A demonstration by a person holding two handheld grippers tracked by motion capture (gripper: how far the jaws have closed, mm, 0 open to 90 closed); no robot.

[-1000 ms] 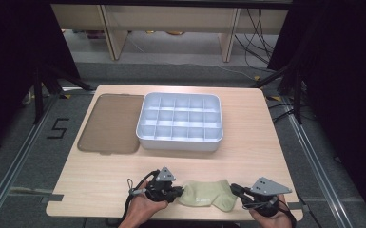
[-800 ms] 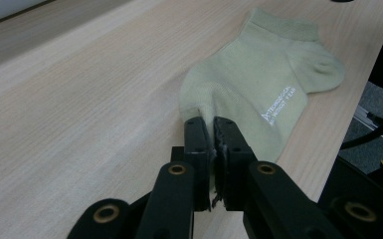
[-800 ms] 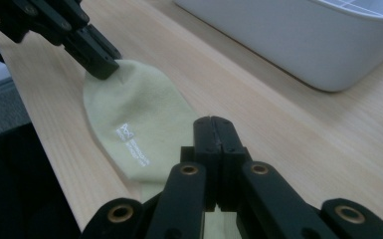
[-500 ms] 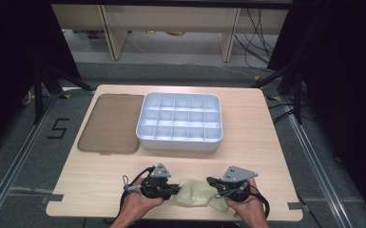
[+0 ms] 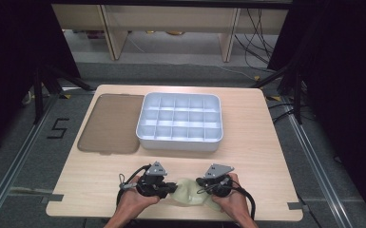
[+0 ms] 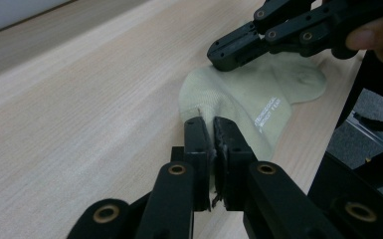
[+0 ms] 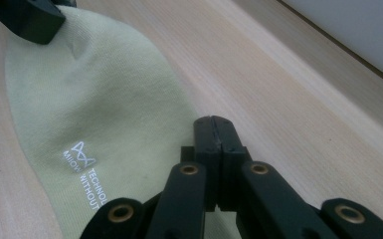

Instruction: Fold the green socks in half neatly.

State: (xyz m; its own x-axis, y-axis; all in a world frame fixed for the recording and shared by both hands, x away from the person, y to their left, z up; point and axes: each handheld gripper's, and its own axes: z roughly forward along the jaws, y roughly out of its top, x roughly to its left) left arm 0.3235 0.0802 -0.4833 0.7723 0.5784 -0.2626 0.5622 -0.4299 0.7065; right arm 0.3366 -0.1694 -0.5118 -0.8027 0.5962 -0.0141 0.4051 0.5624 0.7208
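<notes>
A pale green sock (image 5: pixel 189 194) with white lettering lies flat near the table's front edge, between my two grippers. My left gripper (image 5: pixel 172 187) is shut on the sock's left end; in the left gripper view a pinch of fabric (image 6: pixel 213 130) sits between its jaws (image 6: pixel 208 124). My right gripper (image 5: pixel 201 182) is shut with its jaws pressed flush together (image 7: pixel 214 123), and its tips rest at the sock's (image 7: pixel 94 109) far edge. No fabric shows between them. The right gripper (image 6: pixel 221 54) also appears across the sock (image 6: pixel 258 94) in the left gripper view.
A white compartment tray (image 5: pixel 180 141) stands in the middle of the wooden table (image 5: pixel 261 142), with a brown flat lid (image 5: pixel 109 123) to its left. The table's front edge runs just under both hands. Bare wood lies between the tray and the sock.
My right gripper has moved left from the sock's right end to the sock's middle. The left gripper has shifted slightly right. The sock now looks shorter and more bunched.
</notes>
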